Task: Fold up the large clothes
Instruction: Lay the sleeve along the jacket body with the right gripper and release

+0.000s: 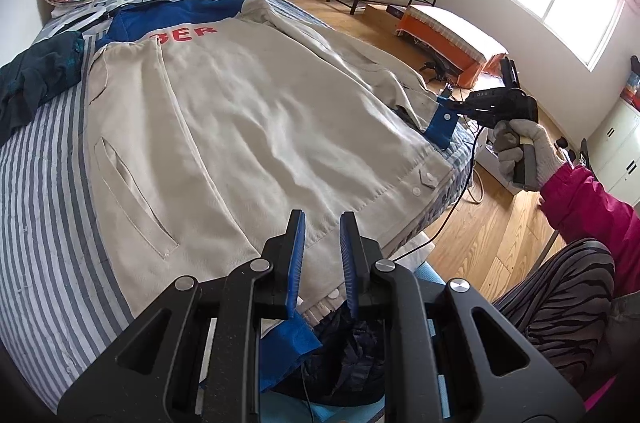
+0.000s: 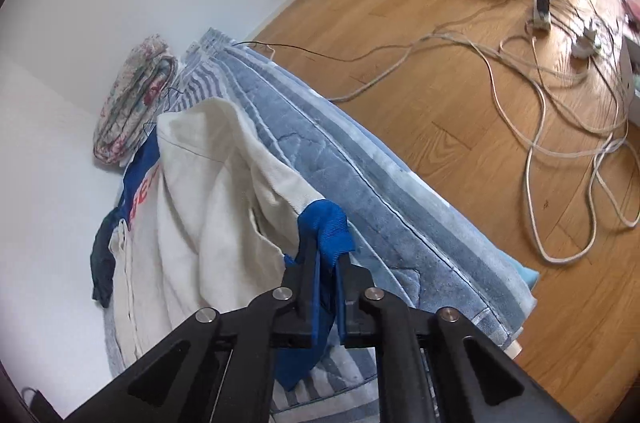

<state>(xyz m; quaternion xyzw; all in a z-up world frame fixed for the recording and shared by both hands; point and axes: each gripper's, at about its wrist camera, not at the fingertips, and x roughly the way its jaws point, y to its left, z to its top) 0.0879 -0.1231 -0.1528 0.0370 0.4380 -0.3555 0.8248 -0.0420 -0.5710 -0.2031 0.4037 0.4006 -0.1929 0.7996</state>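
We see the beige jacket [image 1: 248,127] spread on the striped bed [image 1: 44,159]; our right claw [image 2: 326,263] clamps its blue cuff [image 2: 326,223]; our left claw [image 1: 322,223] hovers slightly apart, empty.

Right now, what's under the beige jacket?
The beige jacket lies on a striped bedsheet. A dark garment shows beside its shoulder. Whatever is beneath the jacket's middle is covered.

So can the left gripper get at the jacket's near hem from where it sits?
Probably yes. The left gripper hangs just over the hem of the beige jacket, jaws slightly apart, nothing between. The right gripper pinches the blue cuff well aside.
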